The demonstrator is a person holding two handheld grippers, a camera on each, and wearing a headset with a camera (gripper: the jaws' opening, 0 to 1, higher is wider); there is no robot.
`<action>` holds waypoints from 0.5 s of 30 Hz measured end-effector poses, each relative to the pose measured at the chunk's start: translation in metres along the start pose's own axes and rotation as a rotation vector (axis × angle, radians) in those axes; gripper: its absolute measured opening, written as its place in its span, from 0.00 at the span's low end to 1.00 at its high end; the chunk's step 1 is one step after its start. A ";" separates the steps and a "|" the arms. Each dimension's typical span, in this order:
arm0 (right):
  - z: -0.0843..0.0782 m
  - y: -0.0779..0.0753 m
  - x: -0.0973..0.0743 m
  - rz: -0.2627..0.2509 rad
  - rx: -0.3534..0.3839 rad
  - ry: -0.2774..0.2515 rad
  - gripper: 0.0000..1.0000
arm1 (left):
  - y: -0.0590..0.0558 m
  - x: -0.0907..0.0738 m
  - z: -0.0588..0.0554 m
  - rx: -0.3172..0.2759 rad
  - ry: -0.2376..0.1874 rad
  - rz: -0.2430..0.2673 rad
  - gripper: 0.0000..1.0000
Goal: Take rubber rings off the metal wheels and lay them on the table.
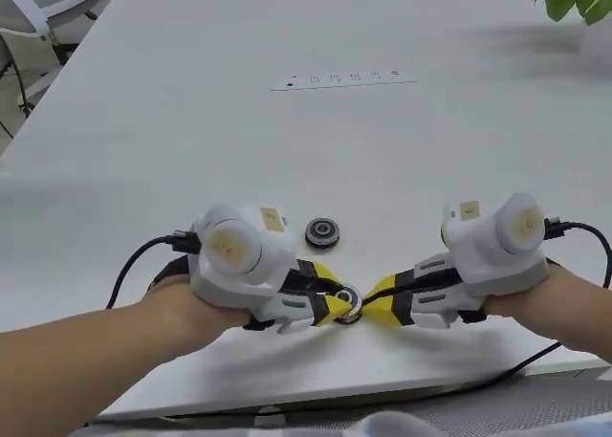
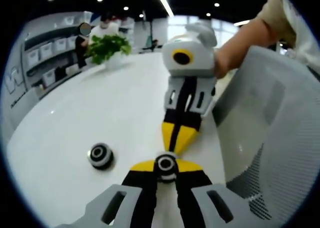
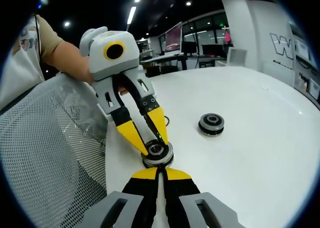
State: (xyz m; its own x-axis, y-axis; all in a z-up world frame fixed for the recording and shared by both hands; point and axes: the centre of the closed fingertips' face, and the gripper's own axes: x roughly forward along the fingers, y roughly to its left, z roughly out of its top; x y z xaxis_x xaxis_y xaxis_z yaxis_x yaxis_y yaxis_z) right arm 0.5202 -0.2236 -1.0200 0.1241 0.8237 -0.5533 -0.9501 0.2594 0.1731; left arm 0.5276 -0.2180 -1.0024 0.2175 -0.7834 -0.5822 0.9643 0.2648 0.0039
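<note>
Metal wheel [image 3: 158, 153] is braced between left gripper [image 3: 155, 145] jaws. Right gripper [image 3: 159, 172] jaws are closed at its rubber ring [image 3: 170, 157], for peeling.

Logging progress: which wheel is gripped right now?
The wheel clamped in the left gripper, with the right gripper touching it; the other wheel lies untouched beyond.

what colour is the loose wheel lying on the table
The loose wheel is black with a silvery metal middle; it shows best in the right gripper view.
</note>
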 end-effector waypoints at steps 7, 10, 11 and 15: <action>0.001 -0.001 0.000 -0.002 0.023 -0.004 0.00 | -0.001 0.000 0.001 0.011 -0.002 -0.001 0.15; 0.001 -0.003 0.000 -0.004 0.088 -0.030 0.00 | -0.001 0.000 0.002 0.015 0.001 -0.002 0.15; 0.001 -0.003 -0.001 -0.003 0.098 -0.036 0.00 | -0.001 0.000 0.001 0.019 0.002 0.000 0.15; 0.001 -0.004 -0.002 0.000 0.140 -0.051 0.00 | -0.001 0.000 0.001 0.024 0.003 0.003 0.14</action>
State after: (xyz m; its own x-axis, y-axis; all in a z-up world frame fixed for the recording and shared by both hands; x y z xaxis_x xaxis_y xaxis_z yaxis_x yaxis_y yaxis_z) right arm 0.5245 -0.2254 -1.0186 0.1417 0.8473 -0.5118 -0.9013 0.3243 0.2873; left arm 0.5268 -0.2191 -1.0014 0.2201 -0.7811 -0.5844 0.9669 0.2538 0.0250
